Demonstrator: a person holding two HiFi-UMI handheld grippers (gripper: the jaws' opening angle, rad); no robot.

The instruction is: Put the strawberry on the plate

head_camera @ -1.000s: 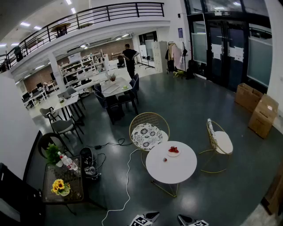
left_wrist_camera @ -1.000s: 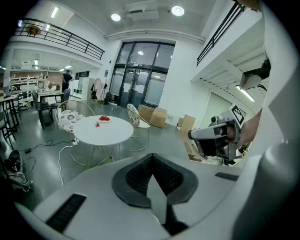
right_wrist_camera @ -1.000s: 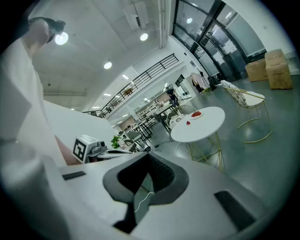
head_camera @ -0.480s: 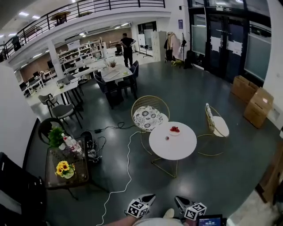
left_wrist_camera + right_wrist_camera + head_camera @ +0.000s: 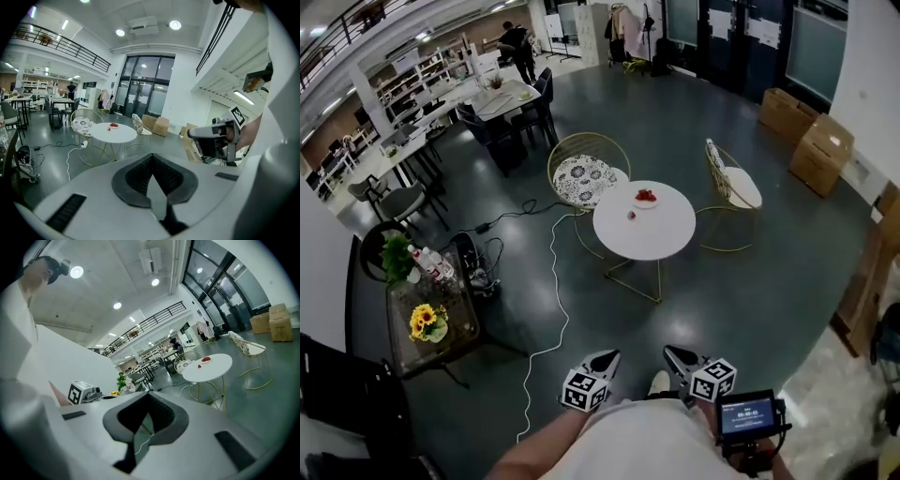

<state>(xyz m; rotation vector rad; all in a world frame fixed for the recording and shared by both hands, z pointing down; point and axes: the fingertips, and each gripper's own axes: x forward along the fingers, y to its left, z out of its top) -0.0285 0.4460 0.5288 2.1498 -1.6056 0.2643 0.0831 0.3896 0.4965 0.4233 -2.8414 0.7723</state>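
Note:
A small strawberry [image 5: 631,216] lies alone on the round white table [image 5: 656,239], far ahead of me. Just beyond it stands a plate [image 5: 646,198] that holds red strawberries. Both grippers are low at the bottom of the head view, close to my body and well short of the table. My left gripper [image 5: 607,360] is shut with nothing in it, and my right gripper [image 5: 677,356] is shut and empty too. The left gripper view shows its jaws [image 5: 152,161] closed, with the table [image 5: 119,135] small in the distance. From the right gripper [image 5: 147,401] the plate [image 5: 206,359] and the lone strawberry [image 5: 199,365] show.
Two gold wire chairs [image 5: 586,173] [image 5: 731,187] flank the table. A white cable [image 5: 553,309] runs across the dark floor. A glass side table [image 5: 455,342] with flowers and bottles stands at left. Cardboard boxes [image 5: 811,141] sit at right. A small screen device [image 5: 748,412] is by my right hand.
The head view has tipped down and moved forward, so the table sits higher in the frame. Both grippers and my arms have come further into view at the bottom.

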